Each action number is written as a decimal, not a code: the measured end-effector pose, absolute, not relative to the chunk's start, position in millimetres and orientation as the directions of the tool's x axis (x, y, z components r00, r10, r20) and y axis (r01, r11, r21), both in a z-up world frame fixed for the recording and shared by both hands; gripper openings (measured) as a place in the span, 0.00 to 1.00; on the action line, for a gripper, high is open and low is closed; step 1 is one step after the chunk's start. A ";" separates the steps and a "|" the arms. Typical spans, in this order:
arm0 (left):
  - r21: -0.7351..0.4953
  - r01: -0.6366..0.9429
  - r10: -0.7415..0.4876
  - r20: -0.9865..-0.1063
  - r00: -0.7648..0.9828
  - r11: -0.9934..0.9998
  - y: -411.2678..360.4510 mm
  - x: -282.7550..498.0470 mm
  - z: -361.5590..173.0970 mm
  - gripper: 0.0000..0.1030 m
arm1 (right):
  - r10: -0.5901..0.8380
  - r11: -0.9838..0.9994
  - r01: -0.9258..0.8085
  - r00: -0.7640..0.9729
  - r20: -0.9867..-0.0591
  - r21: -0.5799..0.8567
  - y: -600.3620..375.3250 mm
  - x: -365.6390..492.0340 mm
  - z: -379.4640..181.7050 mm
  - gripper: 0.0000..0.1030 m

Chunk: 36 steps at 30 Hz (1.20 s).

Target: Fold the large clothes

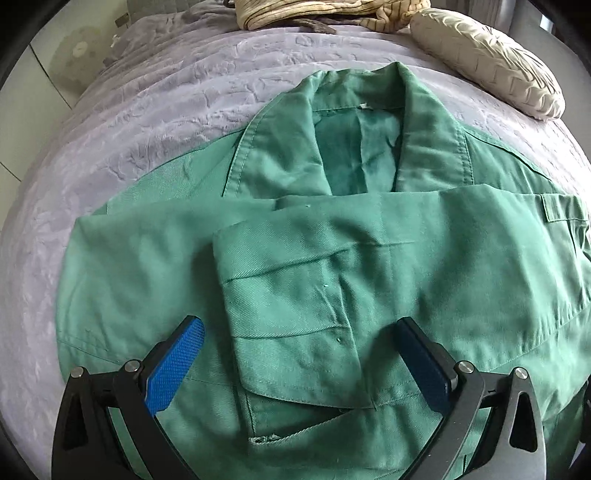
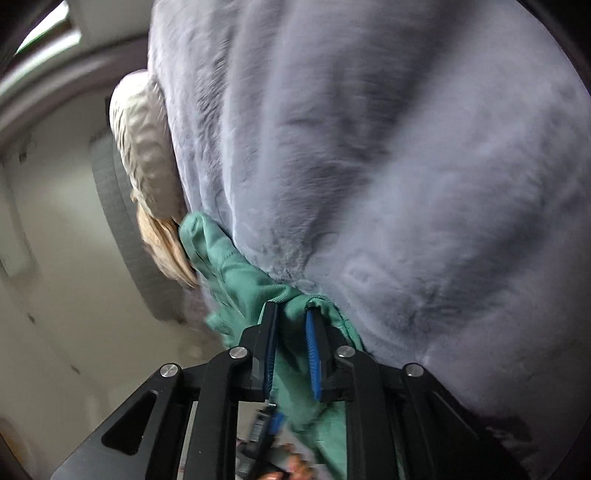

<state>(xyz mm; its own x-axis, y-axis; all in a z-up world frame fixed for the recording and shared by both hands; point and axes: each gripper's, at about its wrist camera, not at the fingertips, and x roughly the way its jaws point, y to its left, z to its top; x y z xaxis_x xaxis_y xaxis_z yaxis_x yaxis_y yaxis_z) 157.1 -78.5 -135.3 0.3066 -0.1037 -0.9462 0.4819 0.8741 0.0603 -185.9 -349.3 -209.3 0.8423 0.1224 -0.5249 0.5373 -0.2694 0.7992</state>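
blue pads [image 1: 173, 363] of my left claw [image 1: 301, 328] stand spread wide just above the green jacket [image 1: 332, 266], gripping nothing. that jacket lies flat on the grey bed cover [image 1: 155, 96], collar [image 1: 369, 110] toward the far side, sleeves [image 1: 288, 295] folded across its front. a cream pillow [image 1: 487, 62] rests beyond it. my right claw [image 2: 291, 314] is pressed together on a bunched fold of the jacket [image 2: 258, 288] at the cover's [image 2: 406, 147] edge.

Plain green cotton jacket [image 1: 369, 258]; embossed lilac-grey plush bedspread [image 1: 155, 110]; ribbed beige cushion [image 1: 487, 62] upper right; cream dark-striped cloth [image 1: 332, 11] top centre.
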 end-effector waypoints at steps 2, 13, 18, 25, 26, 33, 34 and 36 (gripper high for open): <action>0.064 0.482 -0.102 -0.945 0.310 0.874 -79.4 157.9 -136.6 1.00 | 0.117 -0.196 0.604 0.796 -0.593 0.772 -351.7 -194.4 -202.6 0.03; 0.049 0.478 -0.119 -0.942 0.314 0.877 -72.6 159.9 -127.2 1.00 | 0.112 0.097 0.690 0.709 -0.696 0.718 -359.9 -202.7 -151.9 0.04; 0.061 0.501 -0.120 -0.940 0.320 0.863 -56.4 149.4 -118.0 1.00 | 0.150 0.304 0.646 0.694 -0.704 0.701 -350.1 -149.2 -127.7 0.05; 0.081 0.472 -0.068 -0.955 0.290 0.878 -22.2 152.6 -126.6 1.00 | 0.173 0.250 0.728 0.615 -0.769 0.638 -355.4 -159.2 -158.5 0.03; 0.073 0.473 -0.075 -0.955 0.286 0.878 -16.7 152.5 -124.3 1.00 | 0.166 0.258 0.732 0.610 -0.775 0.631 -355.3 -162.7 -154.1 0.04; 0.087 0.513 -0.062 -0.962 0.266 0.854 8.8 136.8 -101.7 1.00 | 0.174 0.395 0.741 0.520 -0.836 0.543 -326.5 -165.5 -120.2 0.74; 0.088 0.517 -0.061 -0.963 0.264 0.851 12.8 133.2 -100.4 1.00 | 0.178 0.419 0.738 0.506 -0.844 0.530 -319.5 -162.9 -115.1 0.74; 0.079 0.523 -0.061 -0.968 0.244 0.849 22.3 126.1 -98.6 1.00 | 0.191 0.450 0.727 0.489 -0.851 0.519 -309.0 -157.2 -107.4 0.74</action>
<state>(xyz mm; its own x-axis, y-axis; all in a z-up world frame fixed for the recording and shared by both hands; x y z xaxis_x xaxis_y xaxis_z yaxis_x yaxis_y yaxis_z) 126.1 22.3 -98.6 0.2440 -0.0607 -0.9679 0.5228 0.8489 0.0785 -157.2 -309.0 -107.4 0.4888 0.1914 -0.8511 0.7271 0.4497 0.5187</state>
